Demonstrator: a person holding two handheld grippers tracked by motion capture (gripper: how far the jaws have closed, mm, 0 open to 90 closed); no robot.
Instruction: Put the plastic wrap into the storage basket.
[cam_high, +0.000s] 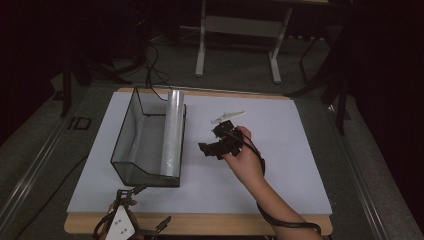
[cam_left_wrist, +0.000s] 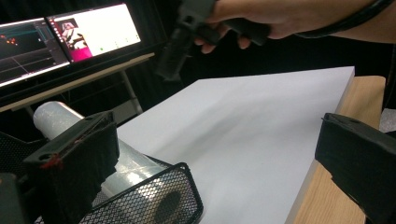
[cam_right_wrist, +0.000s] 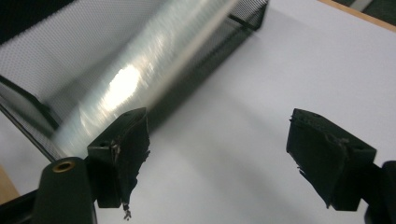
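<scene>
Left claw (cam_high: 142, 212) sits open and empty at the near counter (cam_high: 280, 165) edge. Right claw (cam_high: 212, 141), open and empty, is nearer the roll (cam_high: 172, 132), which lies lengthwise on the basket (cam_high: 131, 145), to its left.

The right gripper (cam_high: 216, 141) hovers with fingers (cam_right_wrist: 122, 154) parted and empty, while the left gripper (cam_high: 142, 210) rests low, spread wide.

We see a dim room at twelve o'clock, the white board (cam_high: 280, 165) evenly lit from above, glare on the motion-blurred film roll (cam_right_wrist: 126, 84), and two glowing monitors (cam_left_wrist: 93, 30) at ten o'clock.
</scene>
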